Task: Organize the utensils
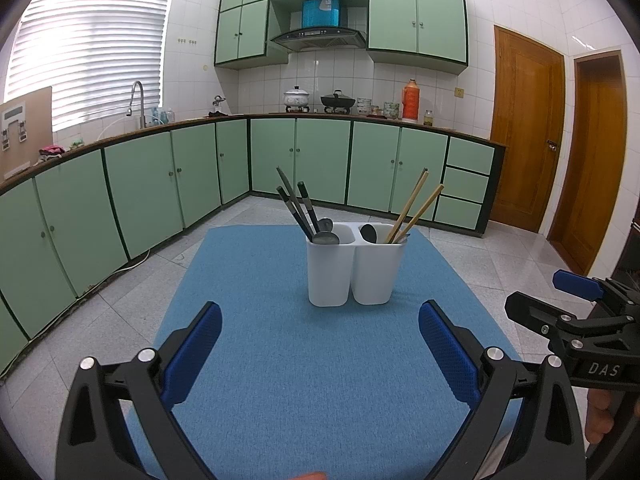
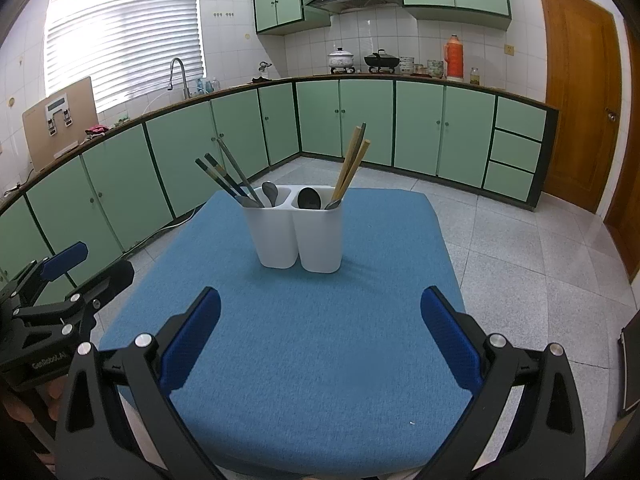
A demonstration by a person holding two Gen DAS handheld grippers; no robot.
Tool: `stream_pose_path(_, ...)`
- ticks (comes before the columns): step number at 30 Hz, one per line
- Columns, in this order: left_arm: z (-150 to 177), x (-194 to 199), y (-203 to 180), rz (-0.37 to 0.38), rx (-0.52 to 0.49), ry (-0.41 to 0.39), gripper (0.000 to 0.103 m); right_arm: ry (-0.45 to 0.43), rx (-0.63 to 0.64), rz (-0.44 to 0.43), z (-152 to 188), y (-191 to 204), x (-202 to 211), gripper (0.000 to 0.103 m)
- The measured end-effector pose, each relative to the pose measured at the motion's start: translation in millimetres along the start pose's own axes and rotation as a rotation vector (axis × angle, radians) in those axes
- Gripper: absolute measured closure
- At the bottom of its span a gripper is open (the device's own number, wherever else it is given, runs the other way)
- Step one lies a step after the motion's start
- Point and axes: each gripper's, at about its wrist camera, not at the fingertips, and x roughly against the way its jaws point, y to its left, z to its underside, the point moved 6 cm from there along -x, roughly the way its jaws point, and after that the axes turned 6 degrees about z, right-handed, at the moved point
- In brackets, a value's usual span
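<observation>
A white two-compartment utensil holder [image 1: 354,268] [image 2: 300,236] stands upright on the blue table mat [image 1: 300,360] [image 2: 312,340]. Its left compartment holds dark-handled utensils [image 1: 298,210] [image 2: 230,178] and spoons. Its right compartment holds wooden chopsticks [image 1: 414,208] [image 2: 352,164] and a dark spoon [image 1: 368,233] [image 2: 309,199]. My left gripper [image 1: 320,318] is open and empty, hovering over the near part of the mat. My right gripper [image 2: 320,304] is open and empty too, also short of the holder. Each gripper shows at the other view's edge.
Green kitchen cabinets [image 1: 160,184] run along the left and back walls under a counter with a sink tap [image 1: 136,100], pots and a red thermos [image 1: 410,100]. Wooden doors [image 1: 528,128] stand at the right. Tiled floor surrounds the table.
</observation>
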Motion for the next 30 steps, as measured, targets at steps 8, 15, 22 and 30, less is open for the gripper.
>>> stream_pose_path(8,0.9,-0.5,0.9,-0.001,0.0,0.001,0.006,0.0,0.001,0.001,-0.3,-0.3,-0.3,0.006)
stream_pose_path(15,2.3,-0.5,2.1,-0.002,0.004,0.002,0.006,0.0,0.002,0.002,-0.3,-0.3,-0.3,0.006)
stream_pose_path(22,4.3,-0.4,5.1,-0.001,0.012,0.004,0.006,0.001,0.001,0.001,0.4,-0.8,-0.5,0.006)
stream_pose_path(30,2.5,-0.6,5.1,-0.002,0.012,0.002,0.006,-0.001,0.0,0.0,0.0,-1.1,-0.7,0.006)
